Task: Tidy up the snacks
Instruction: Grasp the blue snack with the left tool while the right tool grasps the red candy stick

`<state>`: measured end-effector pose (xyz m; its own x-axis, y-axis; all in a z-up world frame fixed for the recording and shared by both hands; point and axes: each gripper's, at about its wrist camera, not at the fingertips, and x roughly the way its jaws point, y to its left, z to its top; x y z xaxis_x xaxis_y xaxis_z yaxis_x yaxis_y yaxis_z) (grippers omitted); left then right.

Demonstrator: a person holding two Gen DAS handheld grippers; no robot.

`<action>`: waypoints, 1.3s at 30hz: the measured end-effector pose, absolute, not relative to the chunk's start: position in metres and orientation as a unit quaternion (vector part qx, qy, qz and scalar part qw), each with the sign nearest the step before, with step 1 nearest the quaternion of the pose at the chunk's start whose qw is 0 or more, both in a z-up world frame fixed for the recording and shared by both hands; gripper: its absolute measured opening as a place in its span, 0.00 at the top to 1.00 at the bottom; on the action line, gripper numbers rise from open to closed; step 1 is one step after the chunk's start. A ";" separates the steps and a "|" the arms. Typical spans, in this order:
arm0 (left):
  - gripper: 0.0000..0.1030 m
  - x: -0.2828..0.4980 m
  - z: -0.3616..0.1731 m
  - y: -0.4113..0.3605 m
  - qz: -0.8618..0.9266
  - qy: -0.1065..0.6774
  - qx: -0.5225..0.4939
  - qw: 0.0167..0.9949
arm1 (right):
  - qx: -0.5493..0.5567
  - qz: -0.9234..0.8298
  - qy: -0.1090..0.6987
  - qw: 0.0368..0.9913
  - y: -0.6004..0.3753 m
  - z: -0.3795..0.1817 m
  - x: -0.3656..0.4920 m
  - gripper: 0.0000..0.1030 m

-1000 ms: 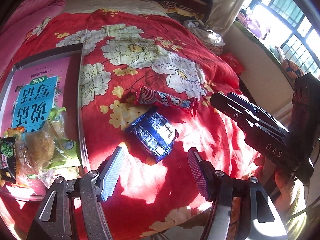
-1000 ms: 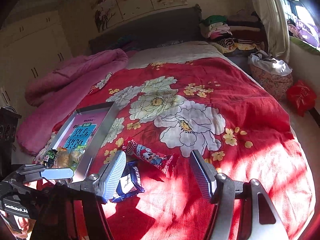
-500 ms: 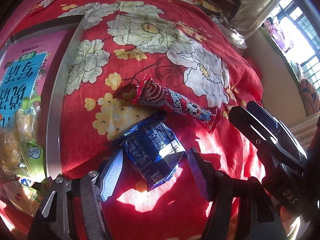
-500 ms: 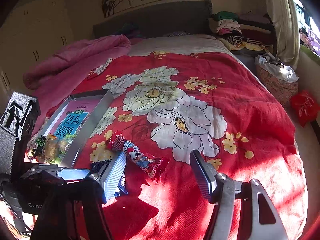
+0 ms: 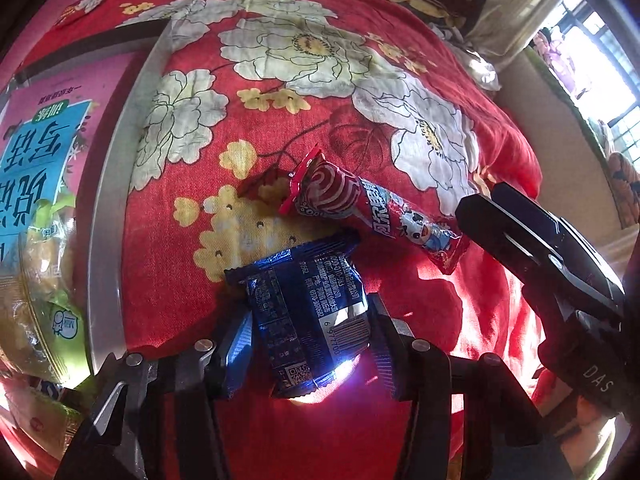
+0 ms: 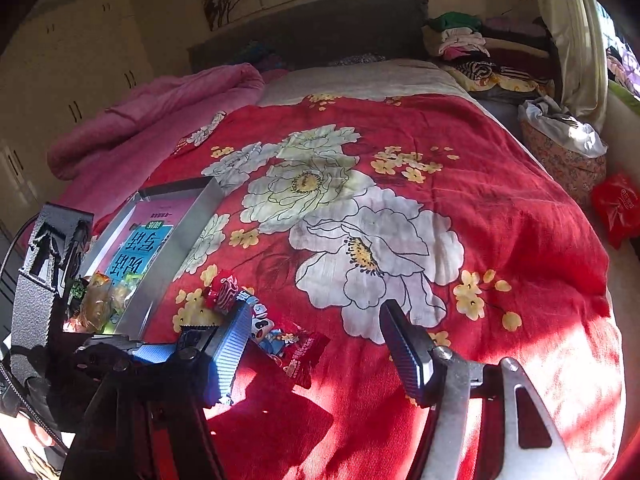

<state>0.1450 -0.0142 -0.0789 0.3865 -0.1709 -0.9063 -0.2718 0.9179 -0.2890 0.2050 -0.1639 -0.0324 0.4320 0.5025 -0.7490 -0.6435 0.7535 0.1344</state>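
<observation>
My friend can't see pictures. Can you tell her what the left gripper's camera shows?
The left gripper has its two fingers on either side of a shiny blue snack packet lying on a red flowered blanket. A long red snack wrapper lies just beyond it, a metal tray holding snacks sits left, and the right gripper is at right.
</observation>
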 end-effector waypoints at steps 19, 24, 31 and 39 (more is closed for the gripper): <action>0.48 0.115 -0.079 -0.018 -0.009 0.567 -0.164 0.807 | -0.282 0.416 0.382 0.776 -0.076 -0.073 0.191 0.39; 0.48 0.115 -0.080 -0.020 -0.006 0.565 -0.167 0.808 | -0.270 0.415 0.396 0.773 -0.078 -0.079 0.198 0.52; 0.48 0.109 -0.078 -0.020 -0.002 0.560 -0.171 0.811 | -0.165 0.407 0.431 0.788 -0.104 -0.069 0.215 0.75; 0.48 0.105 -0.074 -0.015 -0.007 0.554 -0.180 0.813 | -0.067 0.415 0.430 0.799 -0.134 -0.052 0.212 0.77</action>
